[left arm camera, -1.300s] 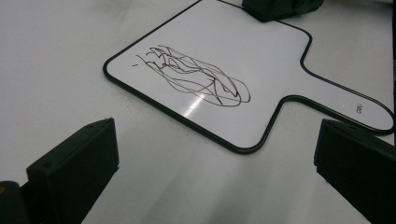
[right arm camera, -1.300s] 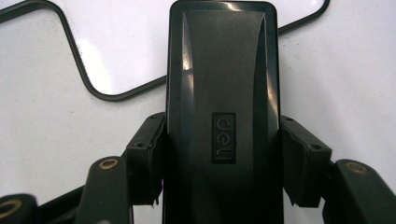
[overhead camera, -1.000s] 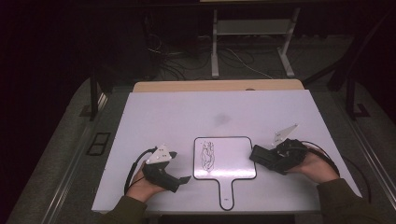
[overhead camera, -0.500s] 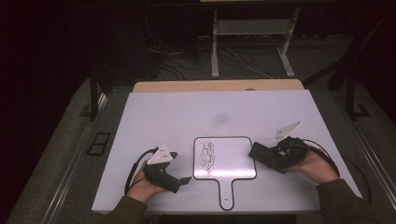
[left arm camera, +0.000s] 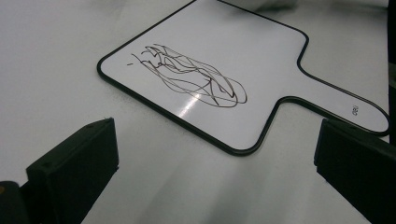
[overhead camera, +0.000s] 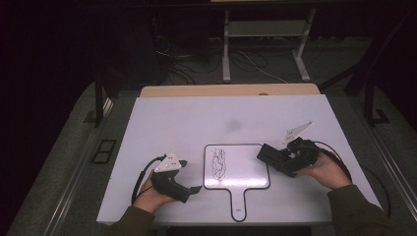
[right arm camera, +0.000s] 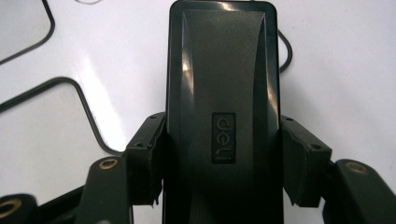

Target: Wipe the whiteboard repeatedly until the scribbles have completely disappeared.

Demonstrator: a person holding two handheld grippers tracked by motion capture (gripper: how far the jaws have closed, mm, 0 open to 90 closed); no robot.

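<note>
The white table [overhead camera: 187, 123] is the biggest thing here, and near its front edge lies a small whiteboard [overhead camera: 246, 162] with a handle pointing toward the person; on the left half of the board there is a dark scribble [overhead camera: 218, 163], long from front to back. In the left gripper view the same scribble [left arm camera: 191, 77] sits on the board [left arm camera: 261, 60] ahead of the jaws, a little apart from them.

The right gripper [overhead camera: 268, 155] hovers at the right edge of the board, and its jaws are clamped on a black eraser [overhead camera: 272, 156]; in the right gripper view the eraser [right arm camera: 223, 116] is pressed from both sides and its long axis runs straight out along the jaws. So the eraser points to the left across the board, toward the scribble; the scribble lies to the left of its tip, across the clean part of the board, and the two long axes are crossed.

The left gripper [overhead camera: 193, 189] rests on the table just beside the left front corner of the board; its jaws stand wide apart and hold nothing. I judge that the right hand is the one to wipe, moving left.
</note>
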